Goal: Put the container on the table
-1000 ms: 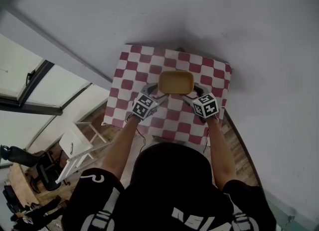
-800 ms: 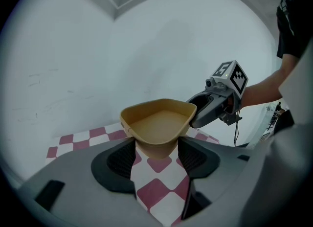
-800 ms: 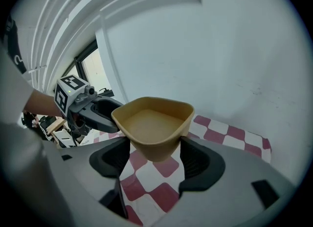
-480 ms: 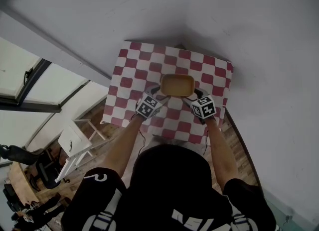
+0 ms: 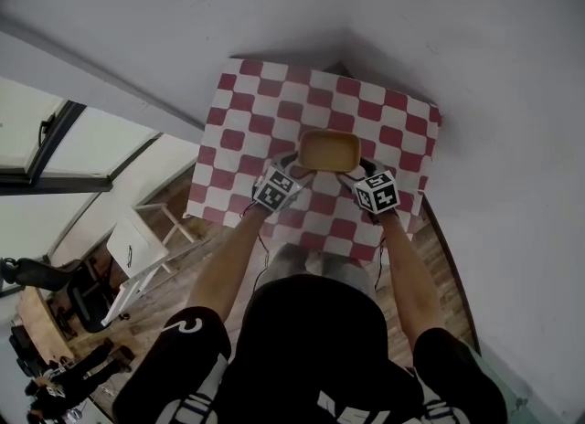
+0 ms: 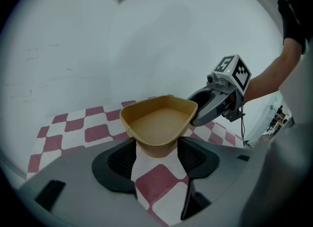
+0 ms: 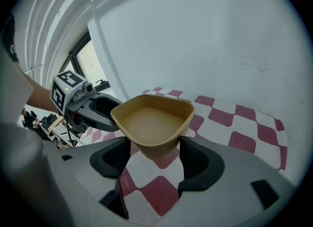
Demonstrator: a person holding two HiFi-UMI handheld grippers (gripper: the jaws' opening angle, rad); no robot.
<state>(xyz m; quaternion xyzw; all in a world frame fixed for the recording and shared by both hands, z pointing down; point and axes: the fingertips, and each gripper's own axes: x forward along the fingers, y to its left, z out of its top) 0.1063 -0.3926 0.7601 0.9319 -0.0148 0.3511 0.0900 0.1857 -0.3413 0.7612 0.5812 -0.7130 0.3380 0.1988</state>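
Holding an empty tan plastic container above a small table draped in red-and-white checks, about mid-table and a touch toward 3 o'clock in the head view. Gripped from the near side at two places: by the left gripper at the container's 8 o'clock, by the right gripper at its 4 o'clock.

In the left gripper view, pinching one rounded end of the container between both pads, checks showing underneath, with the right gripper clamped on at 2 o'clock. In the right gripper view, much the same: pressed onto the opposite end from either side, with the left gripper off at 10 o'clock. Carried level, mouth up. Cannot tell whether the base already touches the table.

Against a second ago: lower. Looks smaller in the head view, as do the marker cubes, with both forearms stretched farther down and more of the checks showing round the container. Same grip at the same two ends, no visible tilt gained. Still near mid-table, not shifted sideways.

Elsewhere: a white chair at 8 o'clock from the table, a window at 9 o'clock of the head view, and plain wall from 12 to 3.
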